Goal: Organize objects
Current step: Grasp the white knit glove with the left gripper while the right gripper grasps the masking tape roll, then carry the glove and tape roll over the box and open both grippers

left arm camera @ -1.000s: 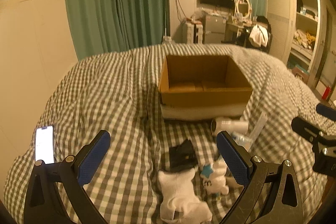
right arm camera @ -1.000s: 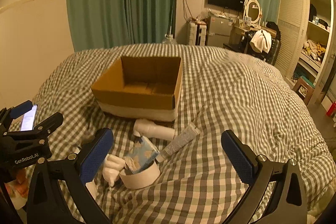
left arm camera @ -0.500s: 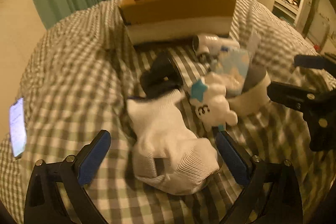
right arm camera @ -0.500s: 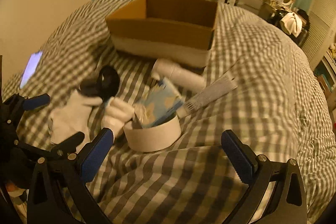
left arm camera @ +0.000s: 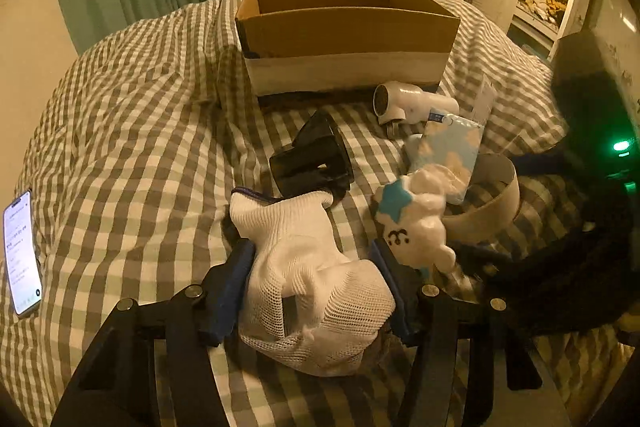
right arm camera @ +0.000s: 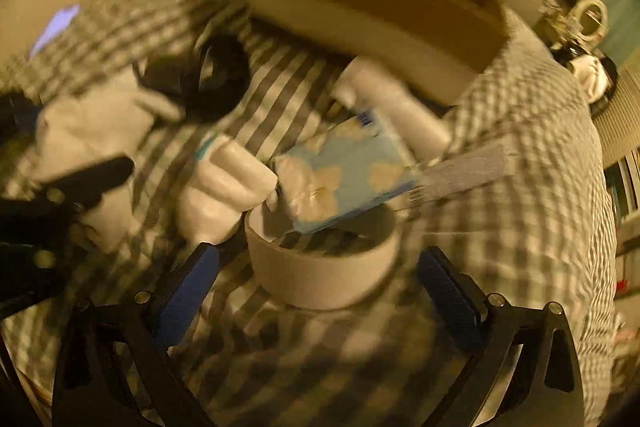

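A white knit glove (left arm camera: pixel 308 279) lies on the checked bedspread, and my left gripper (left arm camera: pixel 316 267) has closed its blue pads against both sides of it. Beside it lie a black funnel-shaped part (left arm camera: pixel 316 159), a white plush toy (left arm camera: pixel 416 223) with a blue star, a blue tissue pack (left arm camera: pixel 452 147) leaning in a white tape roll (left arm camera: pixel 488 203), and a white hair dryer (left arm camera: pixel 412 103). My right gripper (right arm camera: pixel 320 291) is open, its jaws on either side of the tape roll (right arm camera: pixel 324 275). An open cardboard box (left arm camera: pixel 344 31) stands behind.
A lit phone (left arm camera: pixel 22 255) lies at the bed's left edge. A clear tube (right arm camera: pixel 464 171) lies right of the tissue pack. Green curtains, a TV, desk clutter and an open wardrobe stand beyond the bed.
Both grippers have dropped forward toward the pile. My left gripper has closed on the white glove. My right gripper has moved in around the tape roll and is blurred with motion.
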The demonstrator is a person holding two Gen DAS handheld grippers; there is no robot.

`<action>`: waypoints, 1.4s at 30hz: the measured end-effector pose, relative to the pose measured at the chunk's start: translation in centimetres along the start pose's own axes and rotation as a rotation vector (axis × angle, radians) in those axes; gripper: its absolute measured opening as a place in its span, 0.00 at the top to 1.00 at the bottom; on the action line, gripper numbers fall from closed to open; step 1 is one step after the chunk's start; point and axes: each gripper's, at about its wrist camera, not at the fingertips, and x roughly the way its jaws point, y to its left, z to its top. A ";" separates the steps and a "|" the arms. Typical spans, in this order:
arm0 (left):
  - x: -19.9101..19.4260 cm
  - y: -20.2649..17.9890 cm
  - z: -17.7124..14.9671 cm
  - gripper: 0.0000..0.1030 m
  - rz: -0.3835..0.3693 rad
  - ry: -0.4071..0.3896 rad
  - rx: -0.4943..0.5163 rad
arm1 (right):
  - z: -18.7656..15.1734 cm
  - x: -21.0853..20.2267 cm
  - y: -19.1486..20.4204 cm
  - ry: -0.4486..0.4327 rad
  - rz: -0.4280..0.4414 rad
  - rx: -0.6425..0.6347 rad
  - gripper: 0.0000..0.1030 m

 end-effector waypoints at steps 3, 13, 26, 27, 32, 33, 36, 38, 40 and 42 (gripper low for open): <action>-0.4 0.0 -0.2 0.43 0.018 -0.004 -0.045 | -0.1 -0.1 -0.1 -0.006 -0.022 0.005 0.22; -4.8 -0.1 -0.1 0.52 0.027 -0.077 -0.142 | -0.8 -6.4 -1.8 -0.171 0.002 0.103 0.24; -10.0 -0.1 5.5 0.53 0.069 -0.202 -0.149 | 1.8 -15.5 -4.6 -0.396 -0.035 0.129 0.24; -10.2 0.0 6.2 0.53 0.082 -0.212 -0.160 | 2.3 -15.9 -4.9 -0.407 -0.034 0.131 0.24; -10.8 1.3 11.2 0.53 0.159 -0.274 -0.162 | 6.2 -16.9 -7.3 -0.461 -0.033 0.147 0.24; -10.7 1.5 12.3 0.53 0.173 -0.286 -0.156 | 6.9 -17.1 -7.8 -0.471 -0.033 0.154 0.24; -9.9 2.5 14.8 0.53 0.179 -0.308 -0.166 | 9.4 -17.1 -9.2 -0.494 -0.019 0.172 0.24; -8.9 3.1 16.8 0.53 0.195 -0.315 -0.188 | 11.3 -16.7 -10.4 -0.509 -0.019 0.187 0.24; -7.4 3.9 18.7 0.53 0.219 -0.313 -0.204 | 13.0 -16.2 -11.4 -0.519 -0.012 0.206 0.24; -5.8 4.6 20.2 0.53 0.227 -0.308 -0.218 | 14.7 -15.5 -12.5 -0.525 0.001 0.221 0.24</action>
